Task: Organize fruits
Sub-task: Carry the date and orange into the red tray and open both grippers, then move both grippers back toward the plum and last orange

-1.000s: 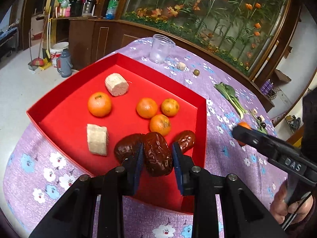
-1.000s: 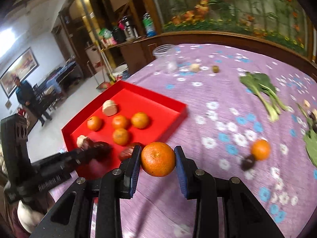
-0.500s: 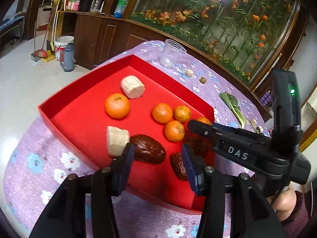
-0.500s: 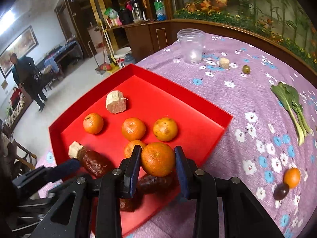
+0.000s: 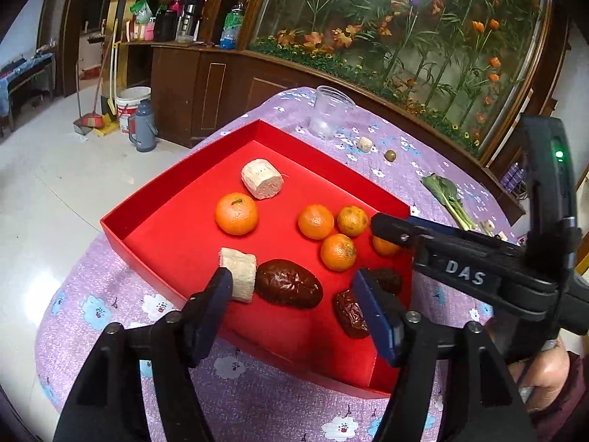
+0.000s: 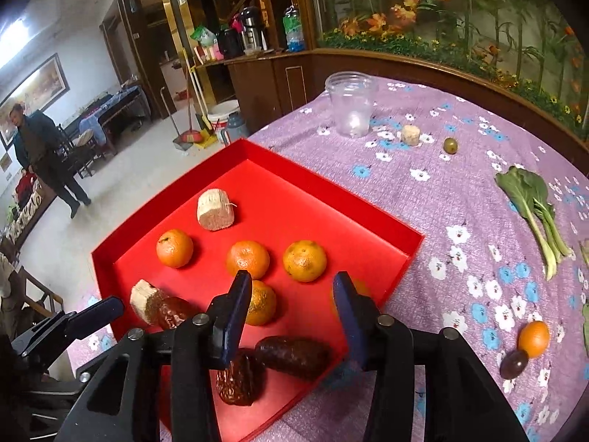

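Purple floral tablecloth (image 6: 423, 221) (tiled floor (image 5: 44, 184) beyond).

the only readable text was the white lettering "das", printed on the side of the black right gripper (image 5: 383, 226) where it reached in from the right of the left wrist view. the label on the plastic bottle (image 5: 231, 26) on the far wooden counter (image 5: 206, 51) was too blurred to read, and so were the packets beside it. the framed picture (image 6: 35, 88) on the far left wall showed no legible writing.
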